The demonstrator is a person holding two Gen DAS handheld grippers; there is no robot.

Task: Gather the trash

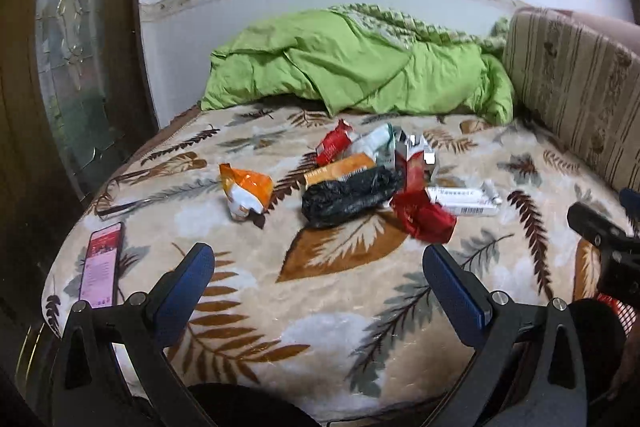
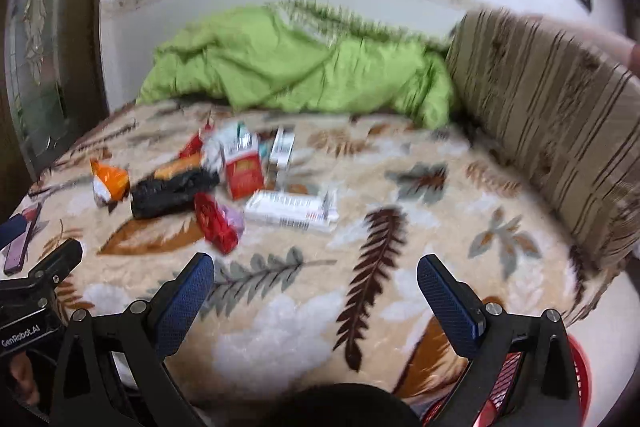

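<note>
Both grippers hang over the near edge of the bed (image 1: 248,307), nothing picked yet. Left gripper (image 1: 318,269): jaws spread wide, empty. Right gripper (image 2: 316,279): same, wide open, holding nothing.

Trash sits mid-bed in one loose heap, well ahead of both: orange snack bag (image 1: 246,193) a bit apart on the left, black plastic bag (image 1: 348,197) in the middle, crumpled red wrapper (image 1: 424,217) nearest, white carton (image 1: 464,201) touching it on the right, torn red box (image 1: 412,163) upright behind, plus more wrappers at the back, overlapping.

A red basket (image 2: 576,371) shows low at the right edge of the right wrist view, prob. the bin, beside the bed.

Risks, as I judge them:
- Pieces overlap, so closing on one may drag or flip its neighbour.
- Blanket is plush; jaws pushed too low could pinch pile w/ the wrapper and tug the cover.
- Foil and thin plastic crumple & slip; a shallow pinch could drop the piece on the way to the basket.
- Phone (image 1: 102,265) lies at the left edge of the bed, near the left gripper. Not trash; a sweep could knock it off.
- Right wrist view is blurred, so aim from it is poor.
- Grippers sit close together; both going for the heap could clash.
</note>
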